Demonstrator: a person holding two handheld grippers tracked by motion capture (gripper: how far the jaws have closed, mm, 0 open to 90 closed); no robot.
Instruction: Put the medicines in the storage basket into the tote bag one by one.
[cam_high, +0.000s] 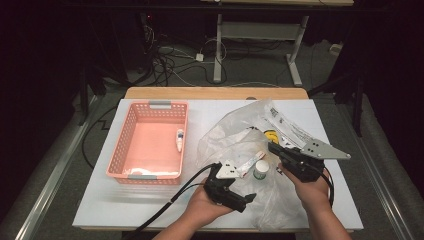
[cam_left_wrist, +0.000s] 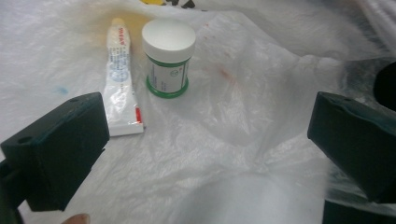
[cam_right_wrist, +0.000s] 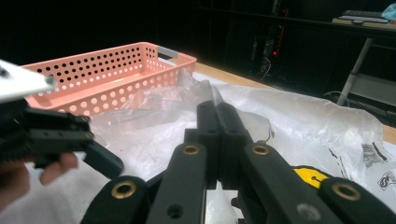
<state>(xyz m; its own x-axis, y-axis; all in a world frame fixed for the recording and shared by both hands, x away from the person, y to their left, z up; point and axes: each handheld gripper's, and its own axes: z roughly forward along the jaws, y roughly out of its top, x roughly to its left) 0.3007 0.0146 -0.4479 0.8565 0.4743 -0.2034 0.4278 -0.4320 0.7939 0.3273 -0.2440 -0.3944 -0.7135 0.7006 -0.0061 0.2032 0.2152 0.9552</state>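
Left gripper (cam_high: 248, 199) hangs wide open and empty over the bag (cam_left_wrist: 224, 154); right gripper (cam_right_wrist: 219, 121) pinches the bag's film. Jar (cam_left_wrist: 168, 58) stands beside the tube (cam_left_wrist: 120, 88) on it: light, rigid, smooth, best gripped across its 2 sides below the cap.

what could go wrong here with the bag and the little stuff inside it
1. The right gripper is shut on a fold of the thin plastic bag; a hard pull might tear it or roll the small jar over.
2. The left gripper is open short of the jar and the tube lying close beside it; closing there could catch loose plastic or nudge the tube instead.
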